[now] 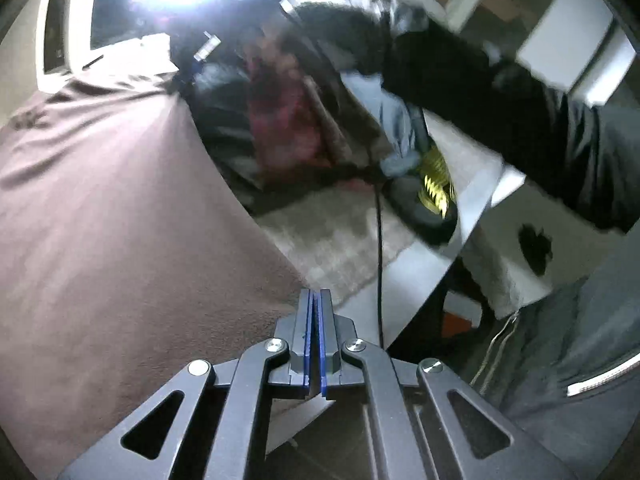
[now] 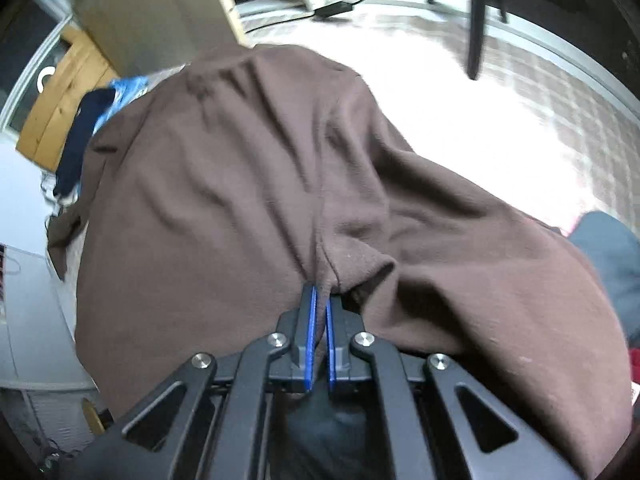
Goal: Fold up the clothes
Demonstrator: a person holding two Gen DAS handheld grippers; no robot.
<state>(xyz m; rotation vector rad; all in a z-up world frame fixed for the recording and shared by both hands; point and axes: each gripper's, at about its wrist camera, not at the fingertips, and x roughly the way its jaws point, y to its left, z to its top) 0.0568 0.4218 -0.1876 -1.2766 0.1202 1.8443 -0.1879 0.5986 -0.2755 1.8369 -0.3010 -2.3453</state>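
Right tool (image 2: 320,292) pinches brown garment (image 2: 280,160); left tool (image 1: 316,296) closed, empty, beside it.

One brown garment (image 2: 248,200), two hand-held grippers (image 1: 316,300) (image 2: 322,296), perhaps one dark shoe (image 1: 424,208).

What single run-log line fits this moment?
task: fold clothes | left gripper: shut, empty | right gripper: shut on brown garment
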